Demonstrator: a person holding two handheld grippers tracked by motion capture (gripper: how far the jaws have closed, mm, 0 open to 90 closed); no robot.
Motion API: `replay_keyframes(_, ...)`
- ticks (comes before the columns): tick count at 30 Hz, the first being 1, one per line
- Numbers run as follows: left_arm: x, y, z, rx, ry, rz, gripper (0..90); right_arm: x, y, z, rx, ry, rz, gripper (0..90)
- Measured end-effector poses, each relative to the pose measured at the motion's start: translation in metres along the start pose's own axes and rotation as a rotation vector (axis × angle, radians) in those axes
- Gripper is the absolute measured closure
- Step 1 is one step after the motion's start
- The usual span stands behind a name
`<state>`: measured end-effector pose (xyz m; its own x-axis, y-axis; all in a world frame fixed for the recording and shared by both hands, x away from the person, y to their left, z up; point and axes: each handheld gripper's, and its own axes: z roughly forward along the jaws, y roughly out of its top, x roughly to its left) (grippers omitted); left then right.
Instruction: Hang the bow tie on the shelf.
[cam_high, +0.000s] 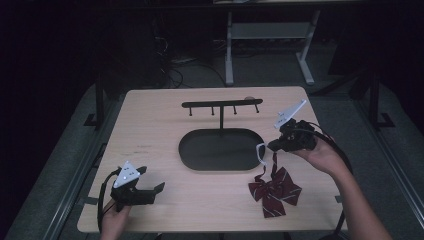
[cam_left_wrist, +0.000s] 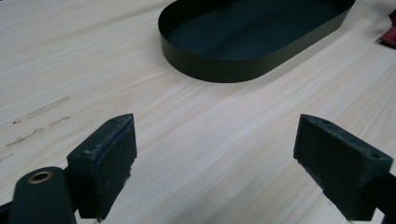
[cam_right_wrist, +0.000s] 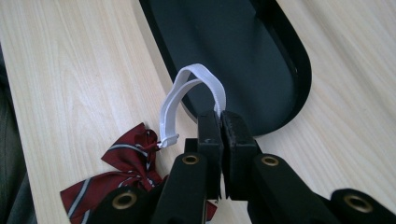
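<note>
Strap (cam_right_wrist: 194, 88) of the bow tie (cam_high: 274, 189) is pinched in the right gripper (cam_right_wrist: 220, 122) near the tray (cam_high: 222, 150); the bow lies near right on the table (cam_high: 150, 125). The left gripper (cam_left_wrist: 215, 163) is held agape, idle. Slippage is risked by the thin elastic.

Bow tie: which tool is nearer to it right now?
Right. The right tool is shut on the bow tie's white strap, just above it; the left tool sits open, far across the table.

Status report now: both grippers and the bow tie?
Right gripper shut on white elastic strap of dark red striped bow tie. Left gripper open, idle.
</note>
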<state>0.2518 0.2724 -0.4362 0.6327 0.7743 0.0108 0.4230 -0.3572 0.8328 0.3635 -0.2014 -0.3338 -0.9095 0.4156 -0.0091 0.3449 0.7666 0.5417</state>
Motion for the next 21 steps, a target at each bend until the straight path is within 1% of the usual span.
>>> replay_keyframes(5,0.0,0.0,0.0,0.0,0.0,0.001,13.0,-0.002,0.006,-0.004,-0.013,0.001,-0.014,86.9)
replay_keyframes(6,0.0,0.0,0.0,0.0,0.001,0.001,13.0,-0.001,0.007,-0.005,-0.009,0.002,-0.005,86.9)
replay_keyframes(7,0.0,0.0,0.0,0.001,0.001,0.001,13.0,-0.002,0.009,-0.006,-0.016,0.003,-0.013,86.9)
replay_keyframes(12,0.0,0.0,0.001,-0.001,0.001,0.005,13.0,-0.002,0.014,-0.011,-0.02,-0.002,-0.017,86.9)
replay_keyframes(21,0.0,0.0,0.0,0.001,0.001,0.006,13.0,-0.004,0.02,-0.014,-0.013,-0.005,-0.017,86.9)
